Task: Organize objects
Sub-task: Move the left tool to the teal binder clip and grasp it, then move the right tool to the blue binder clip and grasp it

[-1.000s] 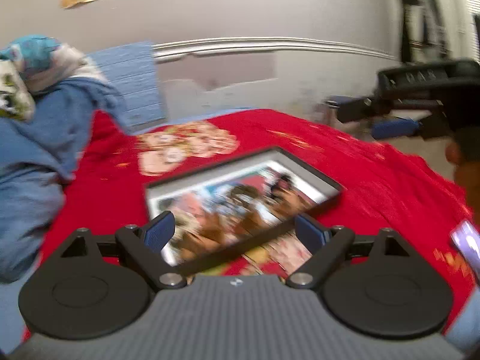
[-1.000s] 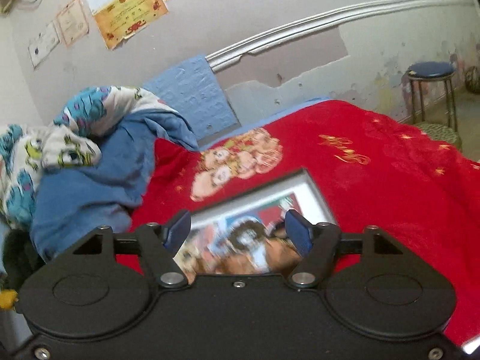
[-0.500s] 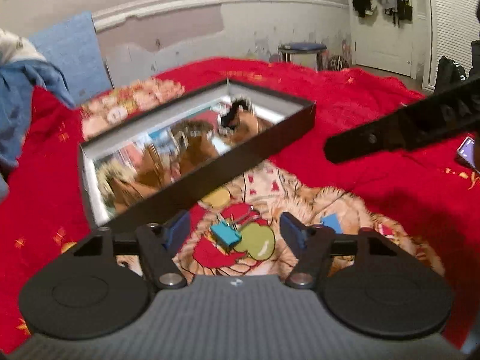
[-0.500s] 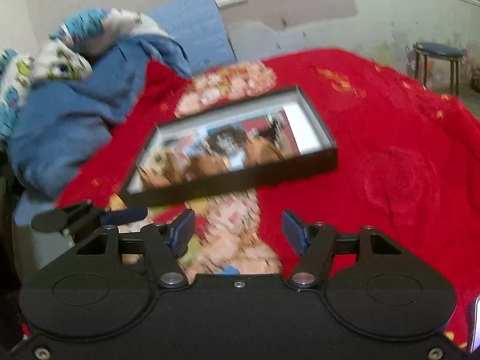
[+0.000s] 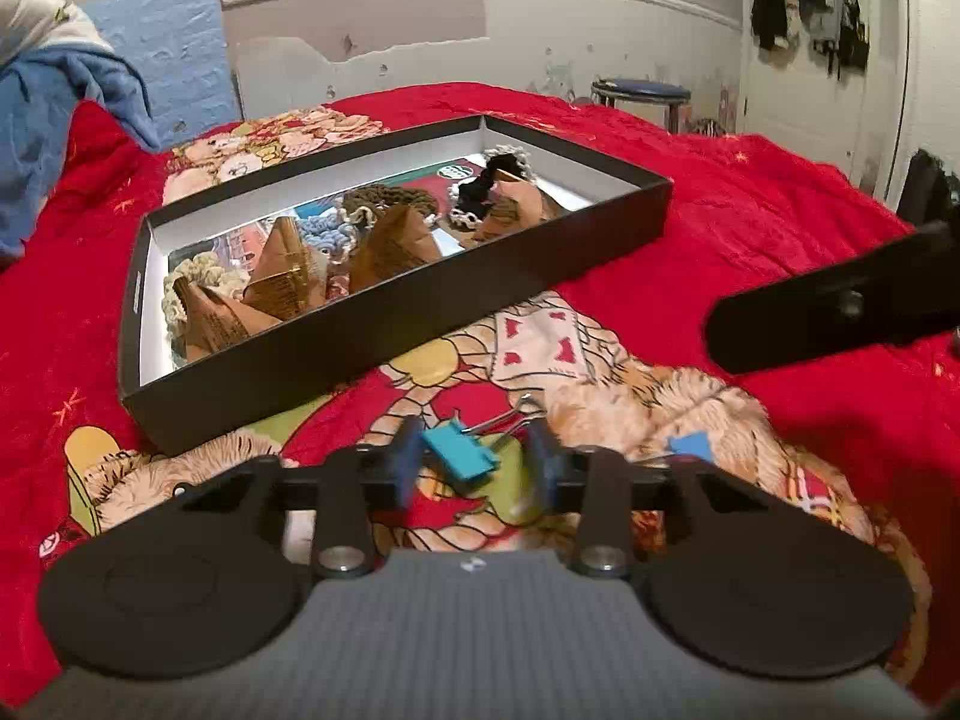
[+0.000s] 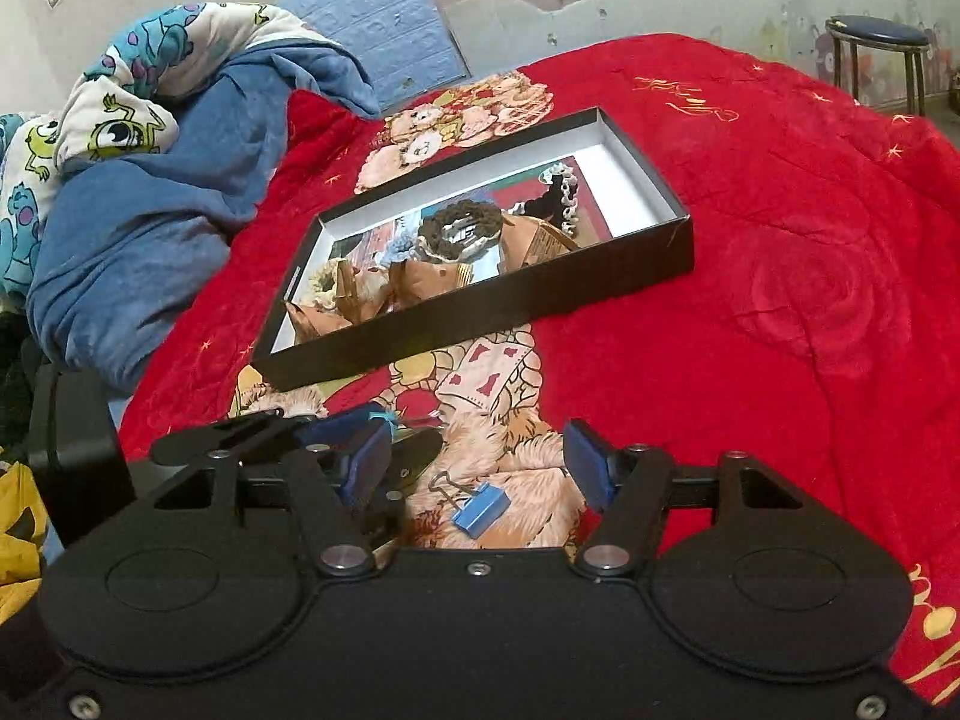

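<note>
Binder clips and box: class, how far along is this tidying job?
Done: the box already holds paper packets and crocheted pieces. In hand: the left gripper is closing around the teal clip. Left: the blue clip lies on the blanket between the right gripper's open jaws.

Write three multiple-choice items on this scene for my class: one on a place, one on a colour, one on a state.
1. Where does the teal clip lie?
A. in the box
B. on the blanket, before the box
C. on the stool

2. What colour is the blanket?
A. red
B. green
C. white

3. How is the box?
A. lidded
B. upside down
C. open, with things inside

Key: 1 B, the clip lies between the left gripper's closing jaws, outside the box. 2 A, red around the print. 3 C, paper bundles and crochet pieces show inside.
</note>
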A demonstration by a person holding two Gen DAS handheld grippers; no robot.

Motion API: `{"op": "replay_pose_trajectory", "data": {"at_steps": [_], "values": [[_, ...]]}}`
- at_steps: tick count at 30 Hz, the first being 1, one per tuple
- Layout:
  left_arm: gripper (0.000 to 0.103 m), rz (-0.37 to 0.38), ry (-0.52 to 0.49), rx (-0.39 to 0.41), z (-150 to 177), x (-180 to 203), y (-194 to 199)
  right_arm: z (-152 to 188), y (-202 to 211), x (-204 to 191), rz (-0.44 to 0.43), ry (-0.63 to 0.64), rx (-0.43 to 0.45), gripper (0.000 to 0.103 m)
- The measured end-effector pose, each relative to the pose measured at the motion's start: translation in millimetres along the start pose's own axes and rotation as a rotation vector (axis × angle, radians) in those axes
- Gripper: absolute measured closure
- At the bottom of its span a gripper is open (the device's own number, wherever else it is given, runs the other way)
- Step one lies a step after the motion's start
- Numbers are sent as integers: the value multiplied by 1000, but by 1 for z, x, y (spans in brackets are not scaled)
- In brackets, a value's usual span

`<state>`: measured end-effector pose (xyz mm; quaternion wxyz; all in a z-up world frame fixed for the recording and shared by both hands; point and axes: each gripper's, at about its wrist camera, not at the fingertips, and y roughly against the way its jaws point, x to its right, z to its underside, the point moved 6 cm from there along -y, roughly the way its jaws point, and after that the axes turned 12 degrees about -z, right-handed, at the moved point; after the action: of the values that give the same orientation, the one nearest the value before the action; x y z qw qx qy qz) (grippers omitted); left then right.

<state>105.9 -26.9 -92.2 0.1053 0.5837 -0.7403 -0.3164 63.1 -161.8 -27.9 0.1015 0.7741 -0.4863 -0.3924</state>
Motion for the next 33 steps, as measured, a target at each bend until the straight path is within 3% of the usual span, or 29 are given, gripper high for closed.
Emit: {"op": "replay_pose_trajectory", "data": {"at_steps": [1,6,9,15,18,21,26,33], "values": [[72,-11,-4,-6,0,2,1,0,0,0,-2,2,-2,40],[72,-64,96,-66,5,1,12,3,-4,1,1,-7,-9,40],[72,-109,72,-94,10,2,25,5,-5,-1,0,-4,-15,40],[72,-288,82,-111,10,-13,51,11,-6,-15,1,68,-18,40],[72,-290,157,-96,1,-21,44,13,-9,-17,14,80,-21,40],[72,-315,205,-155,4,-24,35,17,-12,-9,31,39,-26,40],[72,-354,163,-149,4,-25,35,32,-29,1,67,-15,-58,40],[72,-375,254,-208,8,-41,28,37,-44,-3,71,2,-41,37]]}}
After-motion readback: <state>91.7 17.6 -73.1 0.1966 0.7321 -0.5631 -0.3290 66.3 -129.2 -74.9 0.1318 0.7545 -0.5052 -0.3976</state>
